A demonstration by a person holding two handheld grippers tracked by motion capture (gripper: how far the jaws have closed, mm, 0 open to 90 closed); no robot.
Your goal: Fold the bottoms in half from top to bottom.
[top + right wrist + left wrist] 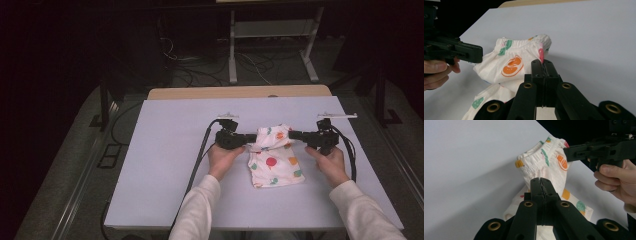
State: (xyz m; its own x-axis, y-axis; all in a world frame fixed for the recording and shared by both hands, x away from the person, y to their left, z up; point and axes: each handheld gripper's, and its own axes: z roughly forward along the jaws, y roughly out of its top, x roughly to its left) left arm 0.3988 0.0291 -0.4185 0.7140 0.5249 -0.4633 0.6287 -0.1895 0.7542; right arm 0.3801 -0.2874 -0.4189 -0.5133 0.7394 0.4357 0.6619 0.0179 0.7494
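The patterned shorts (274, 156) lie on the white surface (165, 165), waistband lifted between the left gripper (248, 138) and right gripper (295, 134), both jaws clenched on its opposite ends.

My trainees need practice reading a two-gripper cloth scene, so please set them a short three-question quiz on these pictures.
1. True or false: the left gripper and the right gripper are both clamped on the printed cloth.
2. Which part of the cloth is lifted off the white table? A) the far, elastic-edged end B) the near end C) none of it
3. Fill in: the largest print facing the right gripper view is coloured ______.

Key
1. True: each pair of jaws is shut on an opposite side of the cloth.
2. A: the near end lies flat.
3. Orange.
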